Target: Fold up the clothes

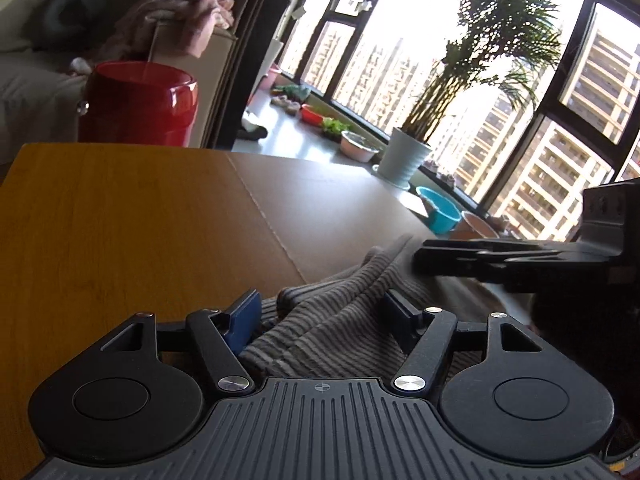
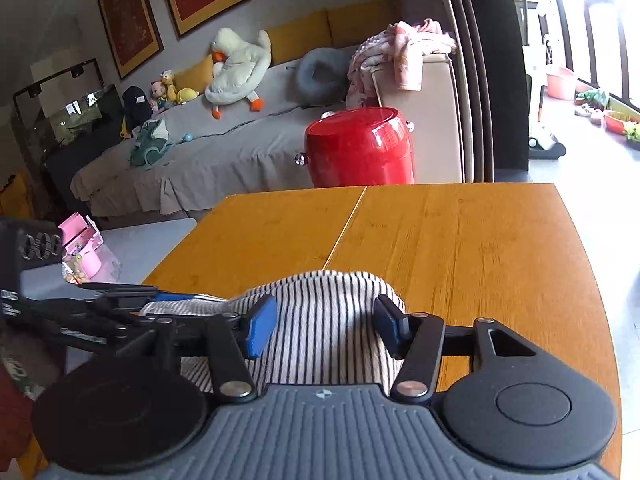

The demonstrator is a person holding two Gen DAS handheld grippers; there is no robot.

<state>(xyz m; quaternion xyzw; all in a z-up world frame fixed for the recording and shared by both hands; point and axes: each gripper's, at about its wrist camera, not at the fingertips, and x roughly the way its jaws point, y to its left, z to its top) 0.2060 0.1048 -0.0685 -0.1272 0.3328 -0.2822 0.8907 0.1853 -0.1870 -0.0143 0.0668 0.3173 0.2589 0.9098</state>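
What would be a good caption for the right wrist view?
Open right gripper straddles a striped garment bunched on a wooden table.

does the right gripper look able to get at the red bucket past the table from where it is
Probably not as things stand. The right gripper sits at the near edge with the striped garment between its open fingers, and the whole wooden table lies between it and the red bucket.
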